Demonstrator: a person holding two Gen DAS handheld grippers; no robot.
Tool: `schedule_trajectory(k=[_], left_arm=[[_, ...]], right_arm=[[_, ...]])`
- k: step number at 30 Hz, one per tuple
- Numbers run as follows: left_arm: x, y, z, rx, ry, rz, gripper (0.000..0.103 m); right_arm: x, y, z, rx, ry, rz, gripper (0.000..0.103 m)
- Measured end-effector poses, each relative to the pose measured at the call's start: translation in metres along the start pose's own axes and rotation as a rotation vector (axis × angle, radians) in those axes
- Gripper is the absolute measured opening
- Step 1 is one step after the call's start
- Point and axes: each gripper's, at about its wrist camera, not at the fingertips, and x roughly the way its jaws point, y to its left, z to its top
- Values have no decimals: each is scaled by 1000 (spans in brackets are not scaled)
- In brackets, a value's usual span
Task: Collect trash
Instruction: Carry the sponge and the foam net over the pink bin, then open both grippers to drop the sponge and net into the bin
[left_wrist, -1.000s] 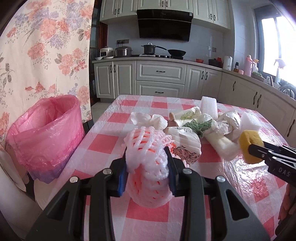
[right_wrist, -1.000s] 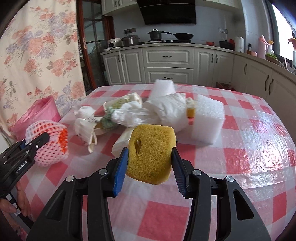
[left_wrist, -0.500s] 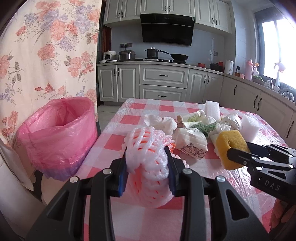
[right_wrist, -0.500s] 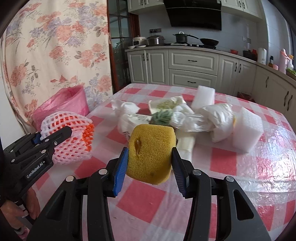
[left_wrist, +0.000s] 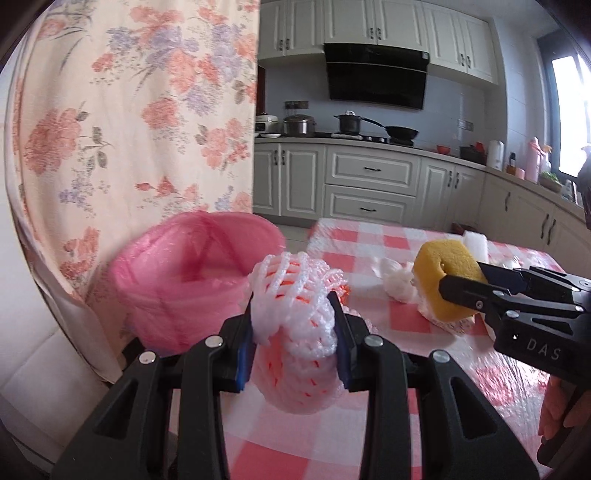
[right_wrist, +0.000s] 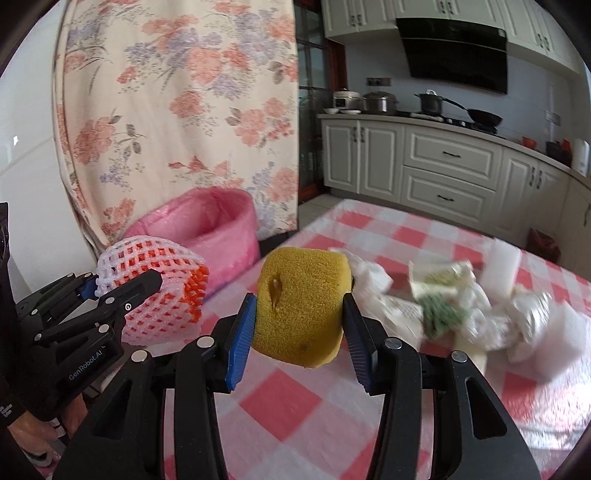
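Observation:
My left gripper (left_wrist: 293, 334) is shut on a white and orange foam fruit net (left_wrist: 295, 325) and holds it above the table's left edge; the net also shows in the right wrist view (right_wrist: 155, 291). My right gripper (right_wrist: 299, 328) is shut on a yellow sponge (right_wrist: 301, 308), seen from the left wrist view (left_wrist: 447, 277) at the right. A bin lined with a pink bag (left_wrist: 192, 277) stands off the table's left side, just beyond the net; it also shows in the right wrist view (right_wrist: 210, 236).
A pile of trash (right_wrist: 458, 310) lies on the red-checked tablecloth (right_wrist: 280, 406): white foam blocks (right_wrist: 561, 336), crumpled plastic bags and wrappers. A floral curtain (left_wrist: 140, 122) hangs behind the bin. Kitchen cabinets (left_wrist: 369, 184) line the far wall.
Both grippers have swung left toward the pink bin, each still holding its item. The bin now sits closer and more central; the trash pile has shifted right.

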Motion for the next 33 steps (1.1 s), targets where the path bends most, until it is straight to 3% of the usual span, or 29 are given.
schedule_trajectory(k=[9,17,24,29,33], left_arm=[[4,66,46,-57,-60,110,34],[45,114,74,-62,-33,175,34],[84,143,74,-118,19,165,36],[103,153,69,-136,41,185,48],[107,158,64,-145,43,198,54]], right_arm=[[41,43,49,-88,-33,109,47],[89,66,81,-113,-23,185,47],[132,71,99,-85,-1,214,50],[152,76,100,-96,12,222,53],[161,74,97,-90,20,224,66]])
